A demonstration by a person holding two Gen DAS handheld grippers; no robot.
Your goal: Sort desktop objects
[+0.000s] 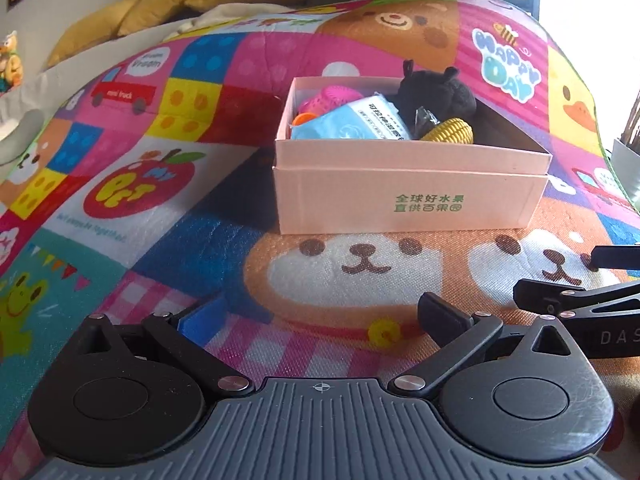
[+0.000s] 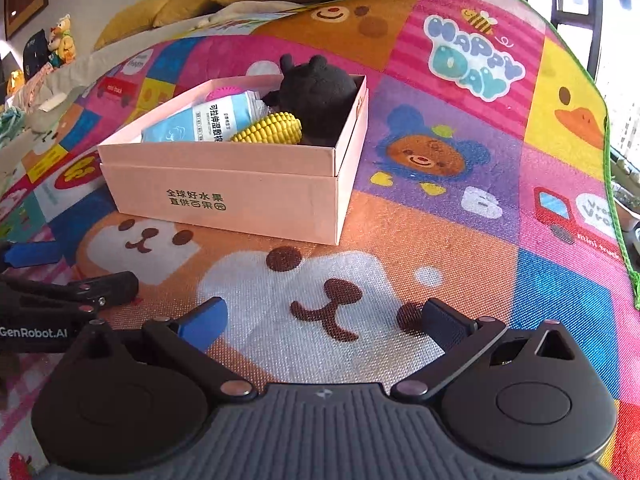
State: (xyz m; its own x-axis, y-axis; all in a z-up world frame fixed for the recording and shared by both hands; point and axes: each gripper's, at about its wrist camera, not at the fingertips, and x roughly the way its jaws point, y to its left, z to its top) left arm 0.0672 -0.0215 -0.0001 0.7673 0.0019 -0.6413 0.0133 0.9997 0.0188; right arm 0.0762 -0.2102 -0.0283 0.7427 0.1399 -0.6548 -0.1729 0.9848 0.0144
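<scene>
Pink ball point(image 1: 334, 96) — clearer left cam.

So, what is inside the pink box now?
Inside the pink box lie a black plush toy, a yellow toy corn, a light blue packet and a pink plastic thing, with something orange beside it. These cover the bottom of the box.

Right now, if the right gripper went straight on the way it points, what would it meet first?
Most likely the bare mat: the right gripper tilts down at it. The pink box sits further on and to the left, though depth is unclear.
</scene>
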